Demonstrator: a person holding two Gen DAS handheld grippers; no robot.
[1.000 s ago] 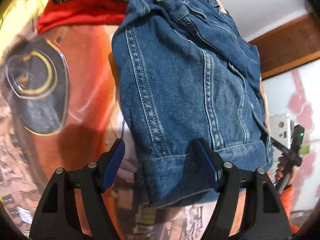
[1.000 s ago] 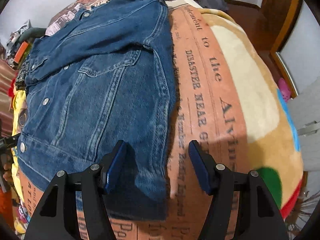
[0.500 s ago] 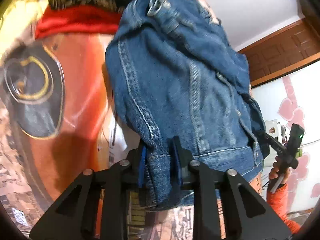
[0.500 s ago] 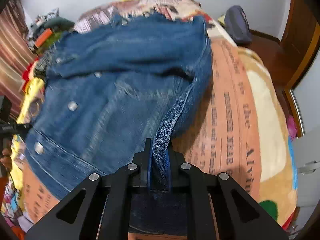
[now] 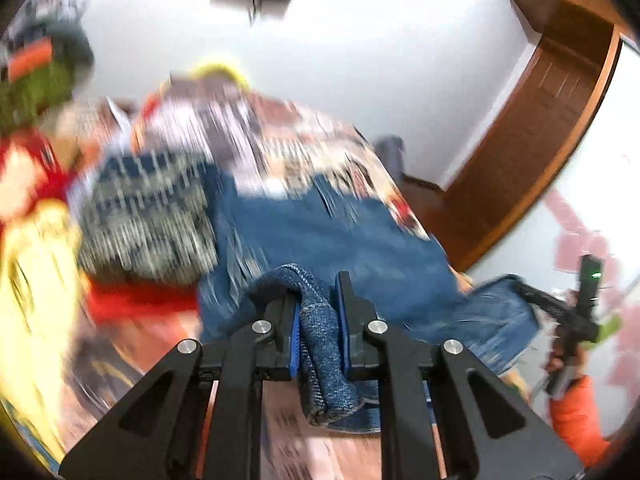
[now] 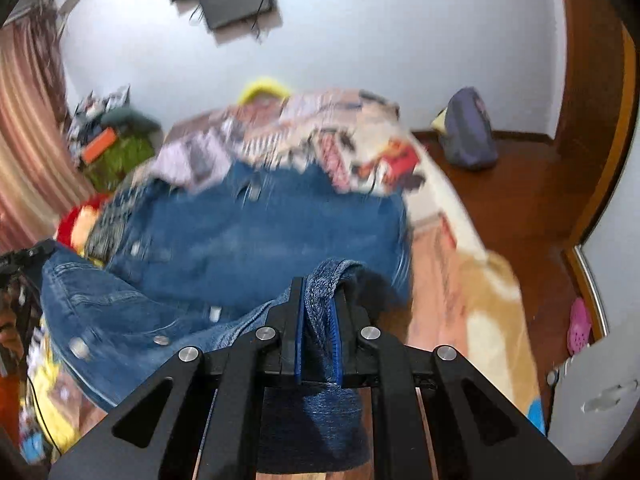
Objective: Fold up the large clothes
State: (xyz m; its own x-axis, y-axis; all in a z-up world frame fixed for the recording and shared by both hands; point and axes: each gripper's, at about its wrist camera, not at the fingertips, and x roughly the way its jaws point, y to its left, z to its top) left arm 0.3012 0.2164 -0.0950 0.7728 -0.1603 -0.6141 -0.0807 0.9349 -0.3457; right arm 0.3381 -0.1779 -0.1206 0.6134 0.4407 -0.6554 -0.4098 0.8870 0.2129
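Note:
A blue denim jacket [image 5: 340, 240] lies on the bed over a printed blanket; it also shows in the right wrist view [image 6: 248, 240]. My left gripper [image 5: 318, 292] is shut on the jacket's hem corner, which bunches between the blue pads. My right gripper [image 6: 319, 292] is shut on the opposite hem corner, and denim hangs below its jaws. Both hem corners are lifted above the bed. Both views are motion-blurred.
A patterned dark-and-white garment [image 5: 148, 224] and red and yellow clothes [image 5: 36, 216] lie left of the jacket. A purple backpack [image 6: 468, 132] sits on the wooden floor at the right. A wooden door frame [image 5: 532, 140] and white wall stand behind the bed.
Both grippers closed on the jacket's hem corners, then rose and tilted up, lifting the hem off the bed; the views now show the far wall.

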